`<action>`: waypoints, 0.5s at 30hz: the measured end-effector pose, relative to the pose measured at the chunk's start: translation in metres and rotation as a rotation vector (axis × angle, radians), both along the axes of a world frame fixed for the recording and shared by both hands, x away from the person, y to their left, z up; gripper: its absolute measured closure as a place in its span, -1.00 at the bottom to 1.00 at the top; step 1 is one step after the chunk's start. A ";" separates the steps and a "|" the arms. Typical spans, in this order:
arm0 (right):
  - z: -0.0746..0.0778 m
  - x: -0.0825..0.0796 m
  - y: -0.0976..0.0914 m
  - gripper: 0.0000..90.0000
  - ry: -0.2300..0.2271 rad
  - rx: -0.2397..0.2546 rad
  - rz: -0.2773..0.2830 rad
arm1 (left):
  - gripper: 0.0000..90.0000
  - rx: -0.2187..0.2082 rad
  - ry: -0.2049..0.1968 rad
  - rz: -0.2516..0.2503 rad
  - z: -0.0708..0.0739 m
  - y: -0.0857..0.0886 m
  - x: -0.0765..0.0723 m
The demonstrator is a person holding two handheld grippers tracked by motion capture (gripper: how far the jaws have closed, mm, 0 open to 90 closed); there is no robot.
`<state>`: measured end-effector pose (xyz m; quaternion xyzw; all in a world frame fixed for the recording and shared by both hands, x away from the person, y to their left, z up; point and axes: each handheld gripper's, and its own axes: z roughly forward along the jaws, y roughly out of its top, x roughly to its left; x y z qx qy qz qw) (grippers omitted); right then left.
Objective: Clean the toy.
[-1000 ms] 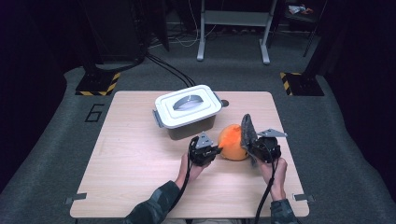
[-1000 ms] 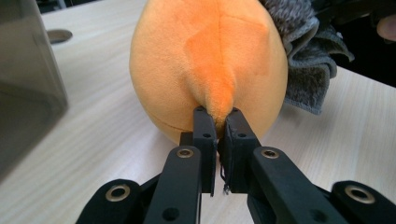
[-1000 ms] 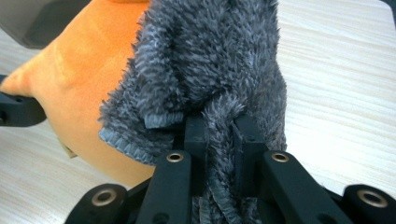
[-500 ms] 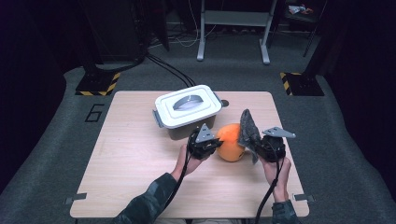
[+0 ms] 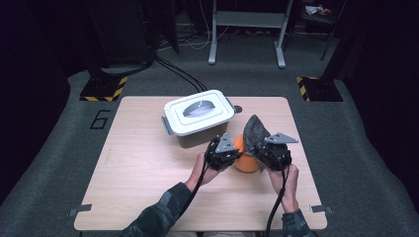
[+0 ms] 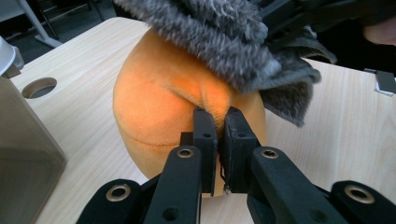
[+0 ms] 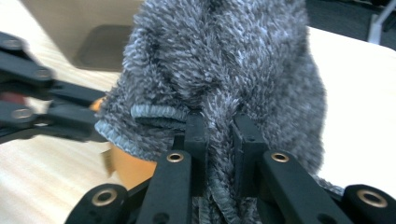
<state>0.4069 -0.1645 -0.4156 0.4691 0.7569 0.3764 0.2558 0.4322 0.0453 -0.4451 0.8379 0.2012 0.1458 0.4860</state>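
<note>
An orange plush ball (image 5: 243,159) (image 6: 163,107) sits a little above the wooden table (image 5: 148,163), wearing a grey fuzzy cloth cap (image 5: 254,132) (image 7: 219,65) (image 6: 219,37). My left gripper (image 5: 223,154) (image 6: 217,130) is shut, pinching a fold of the orange plush on its left side. My right gripper (image 5: 264,150) (image 7: 219,140) is shut on the grey fuzzy cloth, which rises upright over the ball's right side. In the right gripper view the orange plush (image 7: 133,170) peeks out under the cloth's hem.
A grey plastic box with a white lid and handle (image 5: 198,112) stands just behind and left of the ball. A round hole (image 6: 39,87) in the tabletop lies beside the box. Bare wood stretches to the left and along the front edge.
Both grippers have risen slightly and shifted toward the box with the ball and cloth. The grey cloth stands a bit higher over the ball.
</note>
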 end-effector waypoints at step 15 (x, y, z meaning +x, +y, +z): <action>-0.012 0.008 -0.034 0.75 0.035 0.027 -0.103 | 0.90 -0.014 -0.001 0.016 -0.002 0.006 0.002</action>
